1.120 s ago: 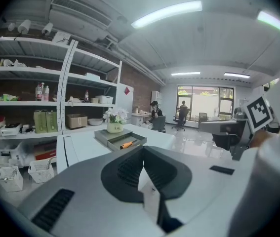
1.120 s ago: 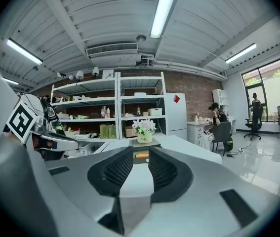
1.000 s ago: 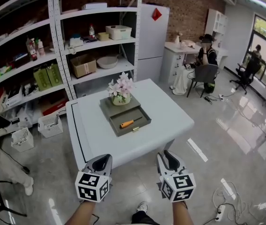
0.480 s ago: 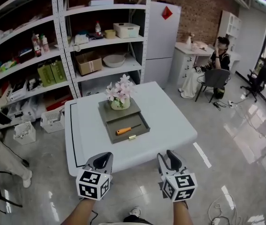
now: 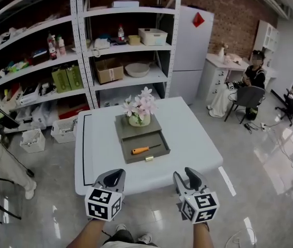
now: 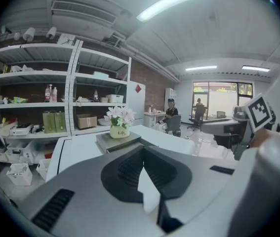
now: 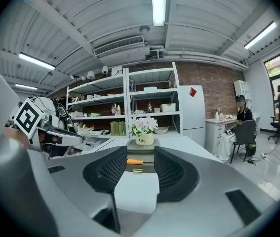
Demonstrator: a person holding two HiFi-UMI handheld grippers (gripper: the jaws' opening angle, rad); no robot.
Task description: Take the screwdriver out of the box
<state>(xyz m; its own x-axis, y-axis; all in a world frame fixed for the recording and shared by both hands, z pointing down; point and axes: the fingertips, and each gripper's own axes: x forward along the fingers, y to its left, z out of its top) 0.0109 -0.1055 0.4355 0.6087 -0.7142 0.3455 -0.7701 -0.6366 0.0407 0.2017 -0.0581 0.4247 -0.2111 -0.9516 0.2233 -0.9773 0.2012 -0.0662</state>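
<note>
1. Steel shelving [image 5: 79, 61] and a brick wall [image 5: 229, 14] backed a white table [image 5: 193, 138]. On the table sat a grey box [image 5: 154, 130] with a potted flower [image 5: 139, 119] on its lid and its drawer [image 5: 127, 158] pulled open toward the near edge.
2. The orange-handled screwdriver [image 5: 145, 150] lay flat in that drawer, handle to the left and shaft to the right, with nothing touching it.
3. Risk, as I judged it: the drawer walls sat close round the tool, so a jaw coming in too shallow could strike the near rim, shove the box and topple the flowers. A pinch on the thin shaft rather than the handle could let the tool swing or slip.
4. The right gripper [image 5: 188, 173] hovered off the table's near edge, well short of the box, tilted slightly down and aimed at the drawer. Its jaws were opening, with nothing between them.
5. The left gripper [image 5: 113, 174] hung beside it to the left, similarly angled, its claw clenched on nothing
</note>
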